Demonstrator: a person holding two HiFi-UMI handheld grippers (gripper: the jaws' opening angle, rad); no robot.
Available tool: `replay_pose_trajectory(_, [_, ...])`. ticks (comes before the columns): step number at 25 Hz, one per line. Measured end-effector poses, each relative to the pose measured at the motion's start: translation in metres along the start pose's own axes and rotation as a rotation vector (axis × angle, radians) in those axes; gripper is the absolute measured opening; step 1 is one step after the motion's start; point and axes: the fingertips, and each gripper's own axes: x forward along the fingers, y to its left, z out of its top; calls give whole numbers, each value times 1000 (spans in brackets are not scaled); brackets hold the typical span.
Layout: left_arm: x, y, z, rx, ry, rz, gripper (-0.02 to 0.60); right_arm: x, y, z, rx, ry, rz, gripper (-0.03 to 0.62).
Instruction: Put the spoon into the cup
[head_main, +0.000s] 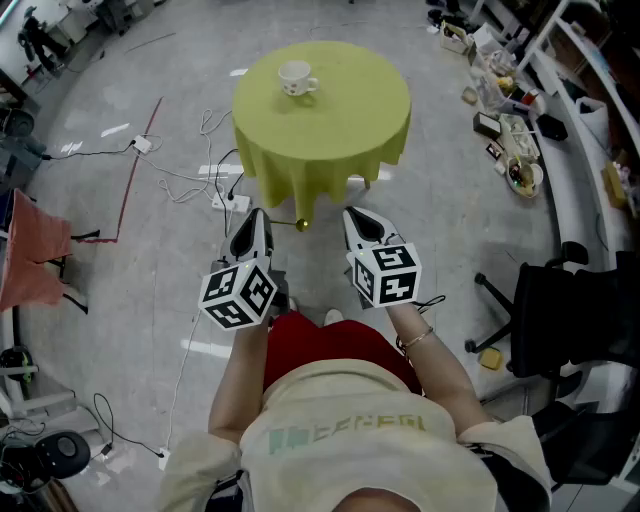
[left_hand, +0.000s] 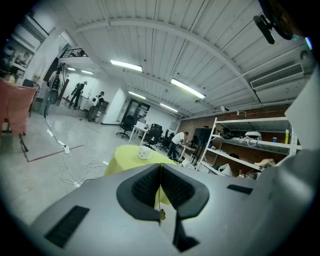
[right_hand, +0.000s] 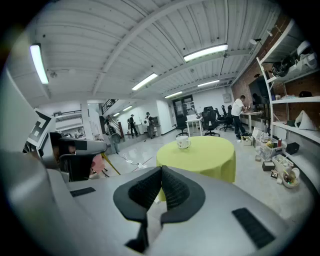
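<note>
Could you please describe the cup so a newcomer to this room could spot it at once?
Find the round table draped in yellow-green cloth, standing alone on the grey floor. The cup sits toward its far left side: small, white, with a handle, the only thing visible on that cloth.

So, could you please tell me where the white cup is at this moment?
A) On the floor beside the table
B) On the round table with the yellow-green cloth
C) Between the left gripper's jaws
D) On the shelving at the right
B: the cup stands on the round table, while the left gripper and the right gripper are short of the table, each with its jaws together on nothing.
</note>
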Motion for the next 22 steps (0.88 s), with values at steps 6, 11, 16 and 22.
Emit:
replay_pose_trajectory(6, [5, -12, -8, 4, 5, -4, 23, -5, -13, -4, -15, 3, -6, 35])
replay_pose_trajectory(11, [10, -19, -10, 17, 7, -8, 23, -5, -15, 2, -47, -20, 2, 37])
replay_pose_trajectory(16, [17, -27, -7, 39, 7, -12, 23, -4, -21, 10, -42, -40, 1, 37])
replay_pose_trajectory(22, [26, -34, 0, 60, -2, -16, 23, -3, -35, 20, -20, -57, -15, 37])
